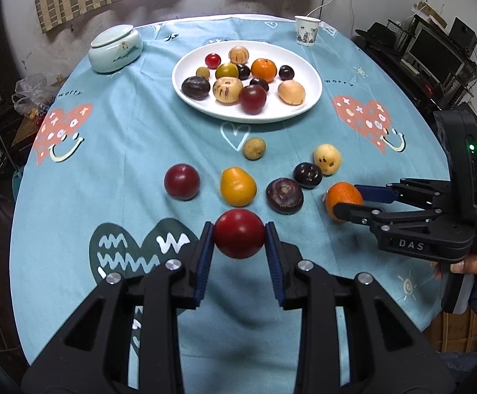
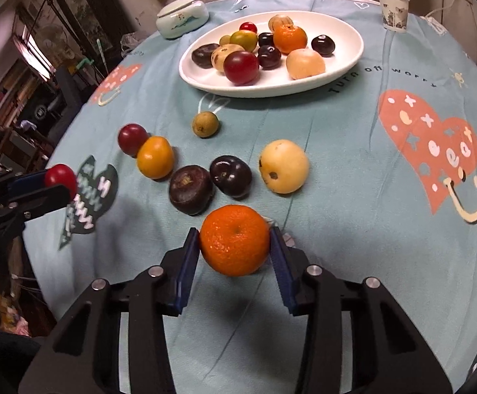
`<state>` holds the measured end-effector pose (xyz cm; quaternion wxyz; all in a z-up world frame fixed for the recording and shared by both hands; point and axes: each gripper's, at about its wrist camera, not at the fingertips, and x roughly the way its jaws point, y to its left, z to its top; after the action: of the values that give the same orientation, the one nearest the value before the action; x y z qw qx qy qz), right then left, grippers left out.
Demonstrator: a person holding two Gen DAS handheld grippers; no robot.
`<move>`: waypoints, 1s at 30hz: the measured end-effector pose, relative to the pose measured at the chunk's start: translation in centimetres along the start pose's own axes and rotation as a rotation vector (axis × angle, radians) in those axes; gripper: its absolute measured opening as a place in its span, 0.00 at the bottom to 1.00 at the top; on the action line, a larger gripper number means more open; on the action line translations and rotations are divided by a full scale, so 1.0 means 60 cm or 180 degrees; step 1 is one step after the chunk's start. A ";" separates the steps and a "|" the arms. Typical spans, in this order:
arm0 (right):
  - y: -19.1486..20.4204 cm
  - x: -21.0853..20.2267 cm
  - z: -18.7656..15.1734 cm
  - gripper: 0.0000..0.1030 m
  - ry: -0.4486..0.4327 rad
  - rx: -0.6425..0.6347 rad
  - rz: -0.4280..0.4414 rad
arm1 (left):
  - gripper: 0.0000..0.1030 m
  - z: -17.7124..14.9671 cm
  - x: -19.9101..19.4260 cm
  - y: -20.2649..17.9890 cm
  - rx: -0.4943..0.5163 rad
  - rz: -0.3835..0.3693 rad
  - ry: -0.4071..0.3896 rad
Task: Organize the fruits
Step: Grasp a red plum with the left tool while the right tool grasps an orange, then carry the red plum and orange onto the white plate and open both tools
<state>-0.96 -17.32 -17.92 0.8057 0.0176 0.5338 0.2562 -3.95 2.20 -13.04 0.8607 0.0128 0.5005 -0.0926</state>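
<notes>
The red fruit (image 1: 239, 233) sits between the blue pads of my left gripper (image 1: 238, 238), pinched on both sides and lifted off the tablecloth (image 1: 133, 151); its shadow lies on the cloth under it. The orange (image 2: 234, 239) is between the pads of my right gripper (image 2: 235, 246). The pads touch its two sides, so I judge it is gripped, but it seems to rest low, near the cloth.

The white plate (image 1: 307, 75) with many fruits lies straight ahead of both grippers, at the far side of the table. Between my jaws and the plate there is a row of loose fruits: a red one (image 1: 181, 181), a yellow one (image 1: 238, 186), two dark ones (image 1: 284, 195) (image 1: 307, 174), a pale one (image 1: 327, 159) and a small brown one (image 1: 254, 148).

Both held fruits are round, so no long axis matters. I think the next move must go forward and over this row. The plate looks about equally near to both hands.
</notes>
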 end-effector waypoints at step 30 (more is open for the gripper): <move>-0.007 -0.091 0.134 0.42 -0.0641 0.0035 -0.0028 | 0.31 0.178 0.009 -0.007 0.0317 -0.0219 -0.0417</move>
<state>4.53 -18.06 -9.93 0.8563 0.0454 0.4516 0.2467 5.41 0.46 -8.13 0.8862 0.0322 0.4379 -0.1476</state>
